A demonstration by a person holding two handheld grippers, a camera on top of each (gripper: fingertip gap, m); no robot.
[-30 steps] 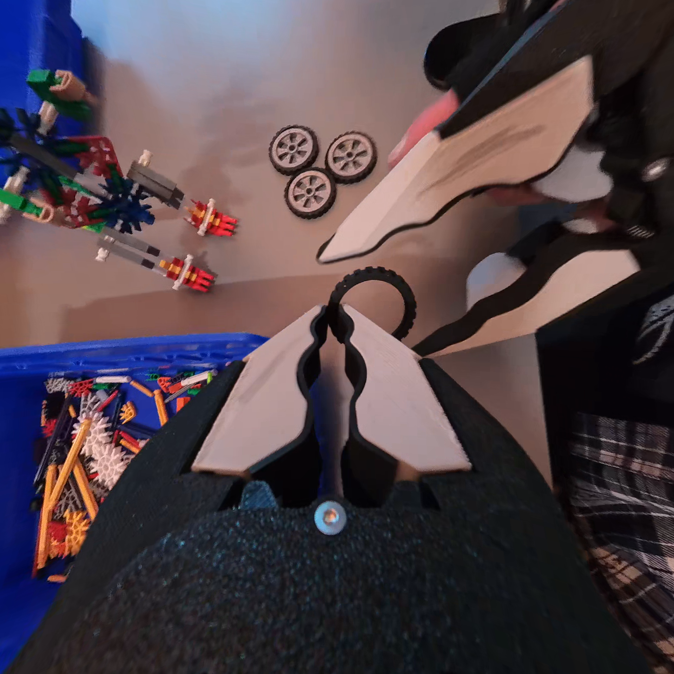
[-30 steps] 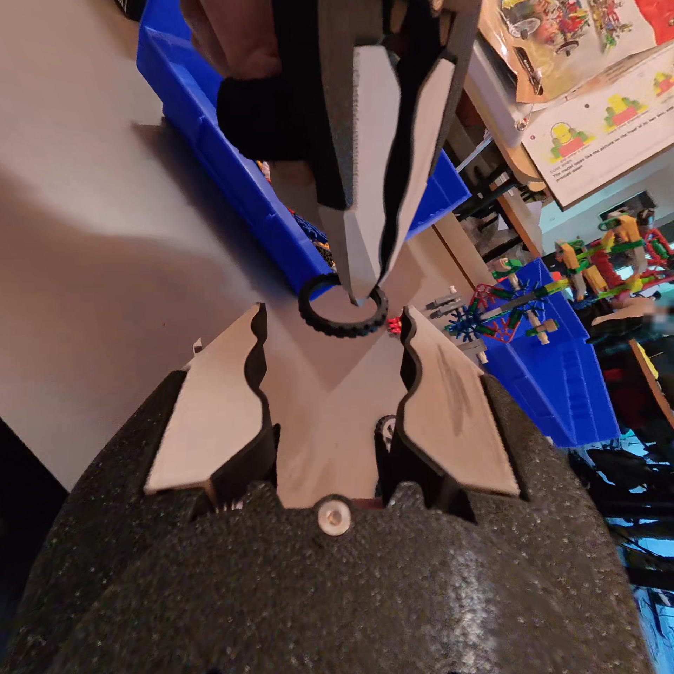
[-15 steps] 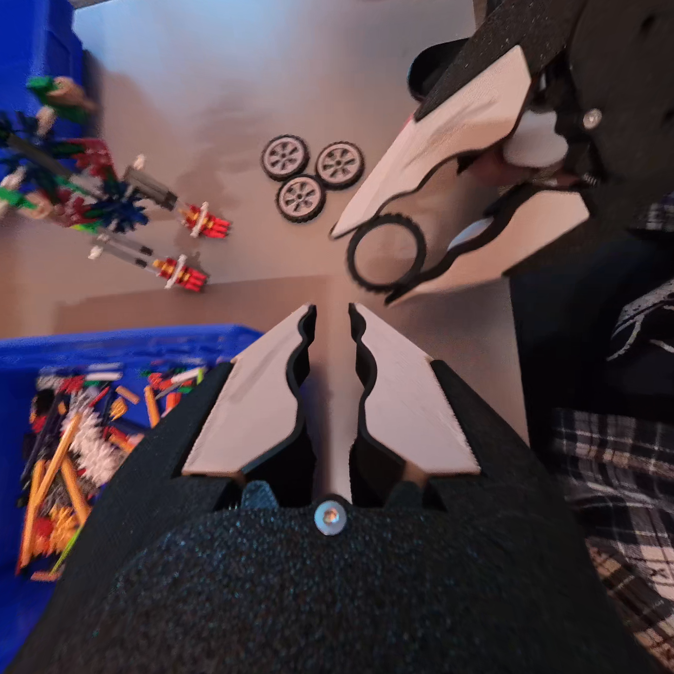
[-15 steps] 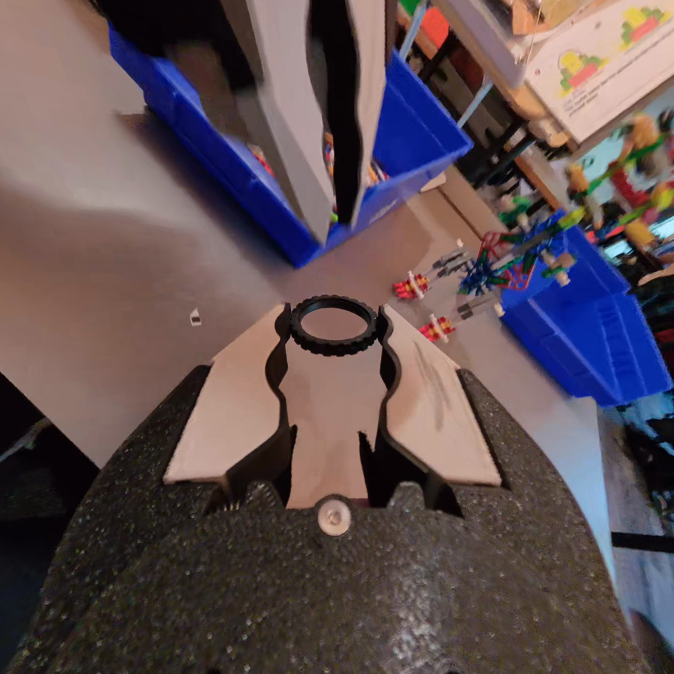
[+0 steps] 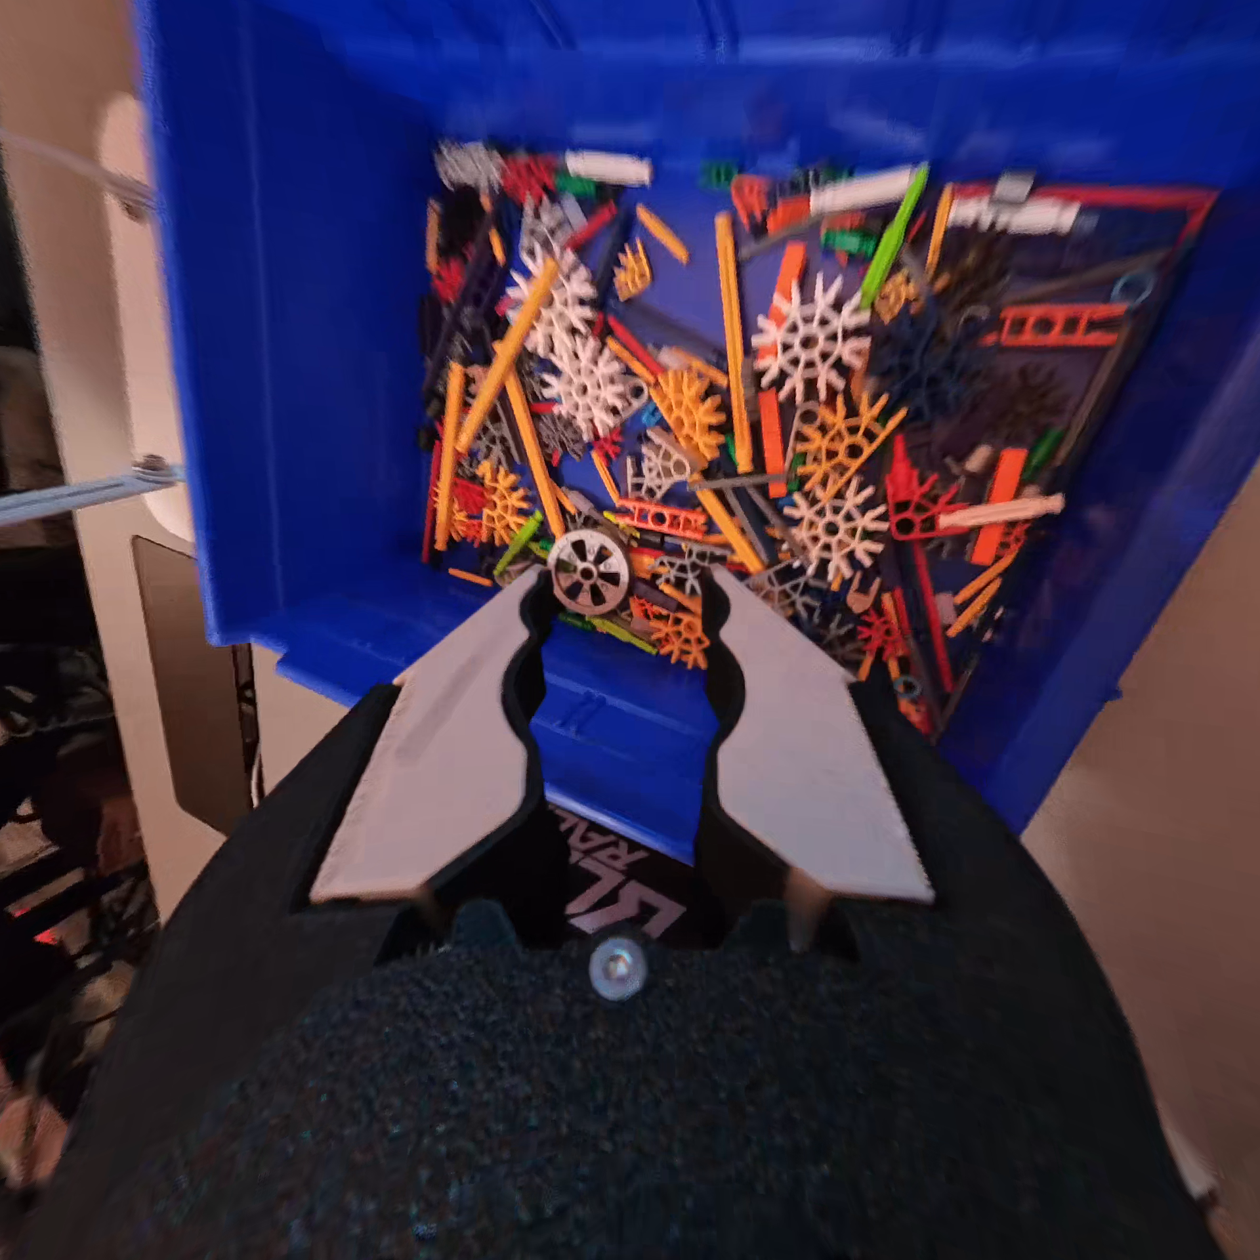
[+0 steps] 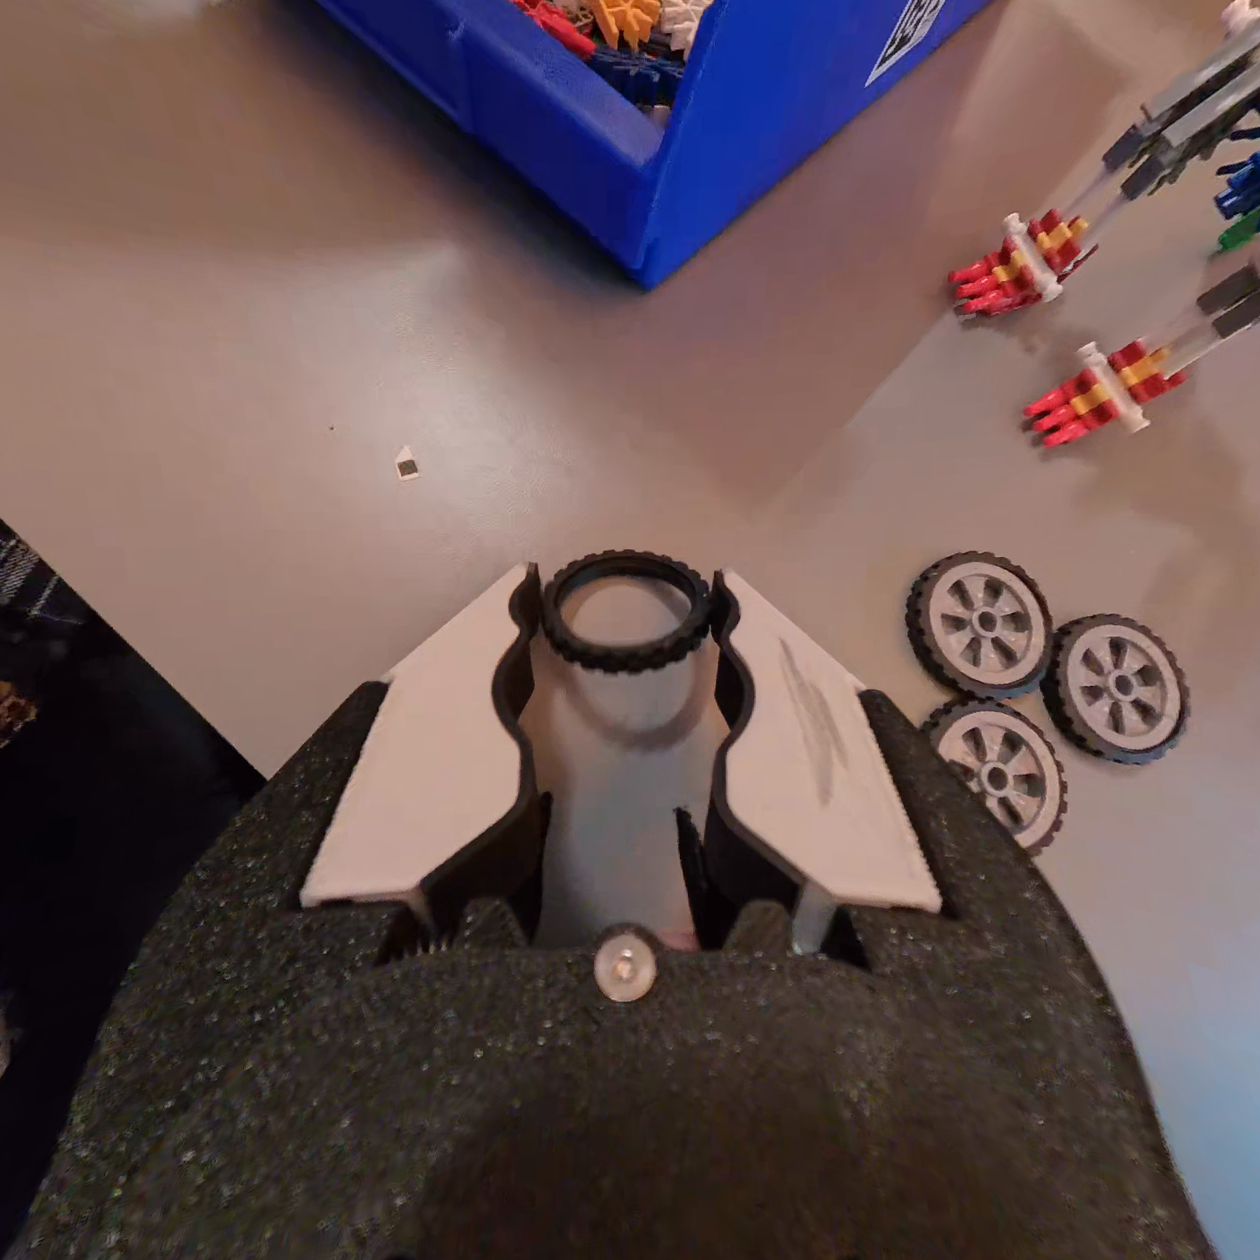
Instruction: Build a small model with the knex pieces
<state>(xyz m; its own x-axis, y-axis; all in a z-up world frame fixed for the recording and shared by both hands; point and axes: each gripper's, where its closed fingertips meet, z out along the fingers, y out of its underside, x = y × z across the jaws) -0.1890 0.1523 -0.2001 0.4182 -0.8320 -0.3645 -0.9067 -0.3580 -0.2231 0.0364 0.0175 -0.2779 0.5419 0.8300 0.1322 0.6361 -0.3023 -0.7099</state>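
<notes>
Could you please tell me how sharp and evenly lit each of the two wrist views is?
Left wrist view: motion-smeared throughout; the pile of coloured plastic rods and connectors in the blue plastic bin looks streaked, and the open left tongs are soft. Right wrist view: mostly crisp at the black rubber tyre ring held in the right tongs; a shadow edge crosses the grey table, edges bowed.

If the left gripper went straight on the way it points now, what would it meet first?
Most likely the grey spoked wheel hub on the loose parts in the blue bin; it sits beside one fingertip of the open left gripper. Blur leaves depth uncertain.
</notes>
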